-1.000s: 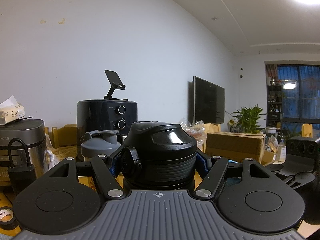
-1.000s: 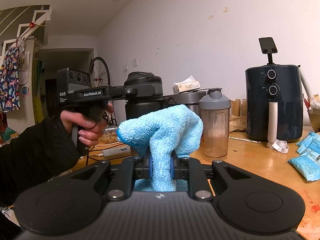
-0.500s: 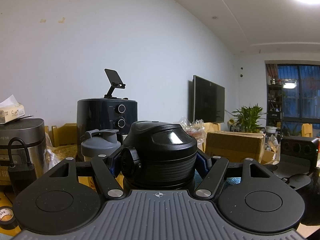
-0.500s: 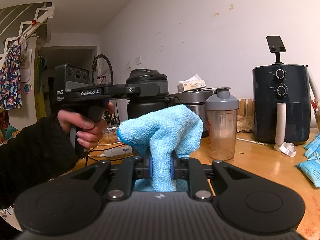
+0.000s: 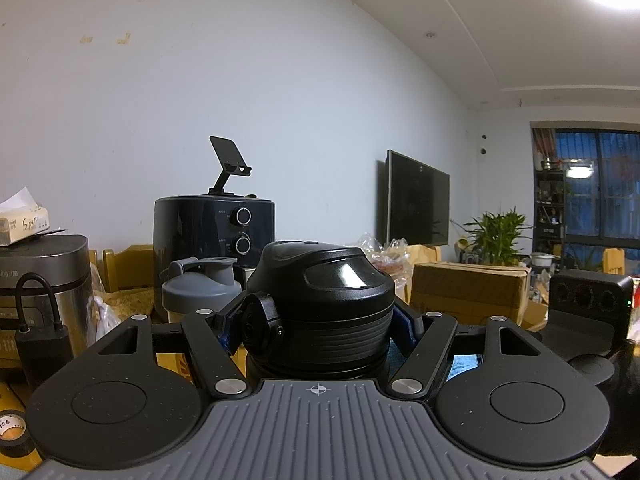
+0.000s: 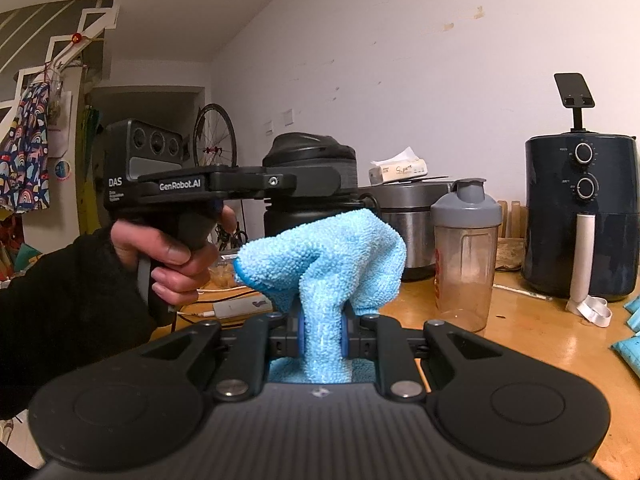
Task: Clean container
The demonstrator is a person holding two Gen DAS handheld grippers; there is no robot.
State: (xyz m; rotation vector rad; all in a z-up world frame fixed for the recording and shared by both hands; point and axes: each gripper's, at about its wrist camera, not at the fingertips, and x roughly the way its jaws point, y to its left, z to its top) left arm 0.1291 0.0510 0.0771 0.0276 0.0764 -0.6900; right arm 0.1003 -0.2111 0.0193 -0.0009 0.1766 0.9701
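Observation:
My left gripper [image 5: 318, 320] is shut on a black lidded container [image 5: 320, 304] and holds it upright by the ribbed lid. In the right wrist view the same container [image 6: 312, 184] sits in the left gripper [image 6: 280, 182] at upper left, above the table. My right gripper [image 6: 322, 336] is shut on a light blue microfibre cloth [image 6: 324, 248], which bunches up above the fingers. The cloth is just in front of and below the container; I cannot tell whether they touch.
On the wooden table [image 6: 532, 332] stand a grey-lidded shaker bottle [image 6: 466, 252], a dark blue air fryer [image 6: 582, 216], a steel rice cooker [image 6: 408, 216] with a tissue box on top, blue packets [image 6: 628, 352] at right, and cables at left. Cardboard boxes [image 5: 468, 292] lie beyond.
The right gripper with the cloth has drifted slightly, so the container and left gripper appear a little further right and nearer the cloth. Both grips are unchanged.

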